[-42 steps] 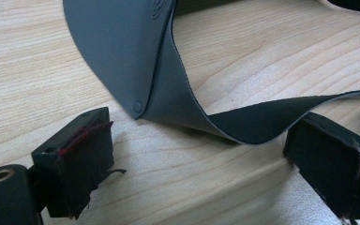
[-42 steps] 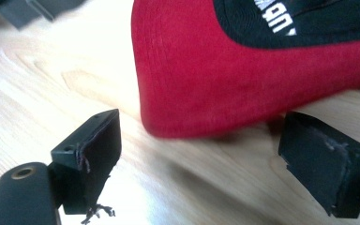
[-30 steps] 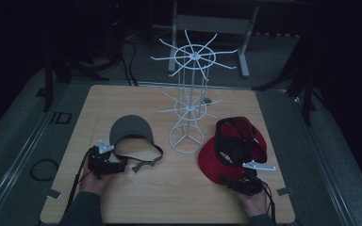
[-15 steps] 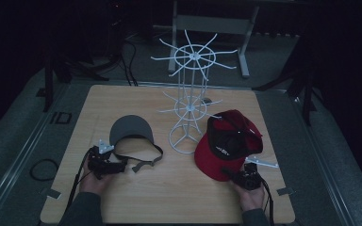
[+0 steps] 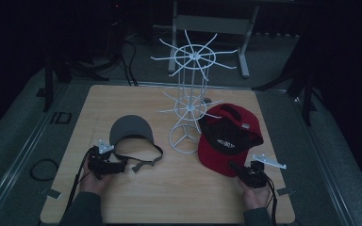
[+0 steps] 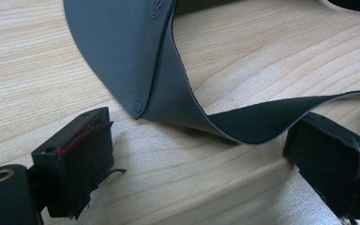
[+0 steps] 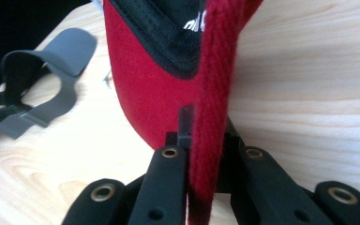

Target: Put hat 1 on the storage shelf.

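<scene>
Pinching red cap (image 5: 228,141) brim, lower right of frame, right gripper (image 5: 246,172) jaws just closed on it; left gripper (image 5: 107,162) lower left, jaws apart around grey visor (image 5: 131,133) strap.

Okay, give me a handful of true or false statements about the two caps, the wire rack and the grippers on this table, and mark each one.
1. The right gripper is clamped on the brim of the red cap. True; its jaws have just been closing on that brim.
2. The left gripper is squeezed shut. False: its jaws stand wide apart, with the strap of the grey visor between them.
3. The red cap hangs on the wire rack. False: it is down at table level beside the rack's base.
4. The grey visor lies on the wooden table. True.
5. The rack's arms carry no caps. True.
</scene>
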### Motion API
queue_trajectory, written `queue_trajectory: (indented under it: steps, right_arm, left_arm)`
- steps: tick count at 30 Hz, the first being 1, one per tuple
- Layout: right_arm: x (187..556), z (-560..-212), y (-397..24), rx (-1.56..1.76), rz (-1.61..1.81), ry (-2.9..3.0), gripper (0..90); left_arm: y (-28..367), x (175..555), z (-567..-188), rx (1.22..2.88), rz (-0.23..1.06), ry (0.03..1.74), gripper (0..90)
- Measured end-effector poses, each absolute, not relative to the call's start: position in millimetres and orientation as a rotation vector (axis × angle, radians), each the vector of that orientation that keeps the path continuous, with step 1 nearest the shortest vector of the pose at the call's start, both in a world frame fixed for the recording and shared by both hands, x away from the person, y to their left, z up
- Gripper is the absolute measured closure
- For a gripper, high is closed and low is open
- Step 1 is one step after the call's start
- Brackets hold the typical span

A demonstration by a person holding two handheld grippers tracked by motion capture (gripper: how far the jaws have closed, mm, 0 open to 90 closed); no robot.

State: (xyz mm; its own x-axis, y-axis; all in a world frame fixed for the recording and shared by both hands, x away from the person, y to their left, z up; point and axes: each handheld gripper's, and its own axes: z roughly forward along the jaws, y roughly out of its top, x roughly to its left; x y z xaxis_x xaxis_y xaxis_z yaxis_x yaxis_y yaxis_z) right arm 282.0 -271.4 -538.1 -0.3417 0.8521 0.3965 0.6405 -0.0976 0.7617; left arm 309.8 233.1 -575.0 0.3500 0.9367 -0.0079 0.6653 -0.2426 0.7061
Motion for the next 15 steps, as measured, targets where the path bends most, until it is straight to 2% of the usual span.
queue_trajectory:
  steps: [15]
  right_arm:
    - [294.9,-523.1,-283.2,1.598,1.283,1.868,86.2]
  left_arm:
    - [233.0,309.8,-575.0,1.996,0.566,1.392,8.6]
